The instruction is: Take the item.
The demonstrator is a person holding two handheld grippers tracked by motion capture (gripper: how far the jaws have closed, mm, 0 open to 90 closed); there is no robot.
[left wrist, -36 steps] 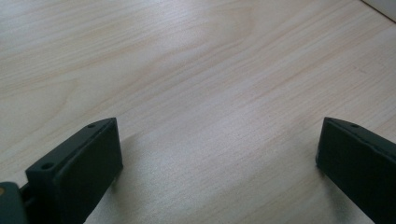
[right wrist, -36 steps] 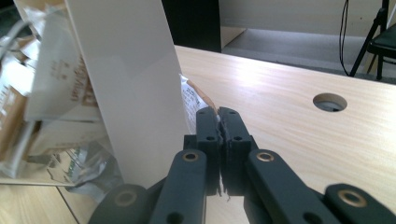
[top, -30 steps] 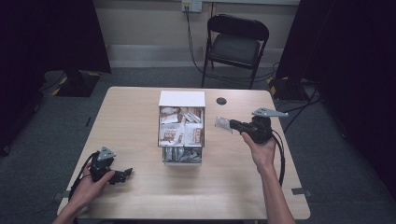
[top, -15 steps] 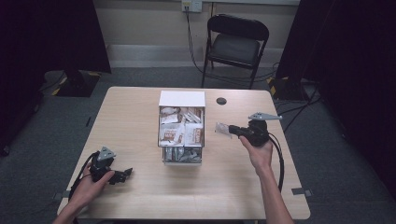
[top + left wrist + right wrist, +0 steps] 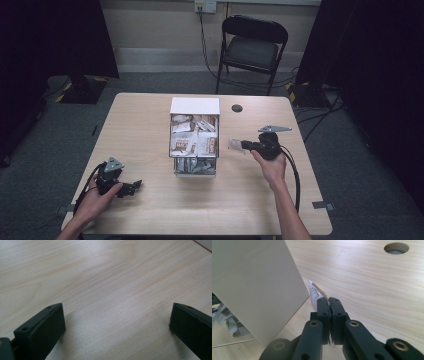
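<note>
A white box (image 5: 194, 106) holding several snack packets (image 5: 195, 140) stands at the middle of the wooden table (image 5: 150, 120). Just right of the box, my right gripper (image 5: 243, 145) is shut on a small white packet (image 5: 234, 144) and holds it low over the table. The right gripper view has the jaws pressed together on the packet (image 5: 315, 293), beside the box's white wall (image 5: 257, 285). My left gripper (image 5: 133, 186) rests on the table at the front left, jaws wide apart, with bare wood (image 5: 112, 290) between its pads (image 5: 47, 325).
A round cable hole (image 5: 237, 108) lies in the table behind the right gripper. A black folding chair (image 5: 254, 50) stands beyond the far edge. Cables trail from both grippers. Bare wood stretches to the left and front of the box.
My right gripper with the packet has moved down and nearer the front, staying just right of the box. The left gripper has stayed put.
</note>
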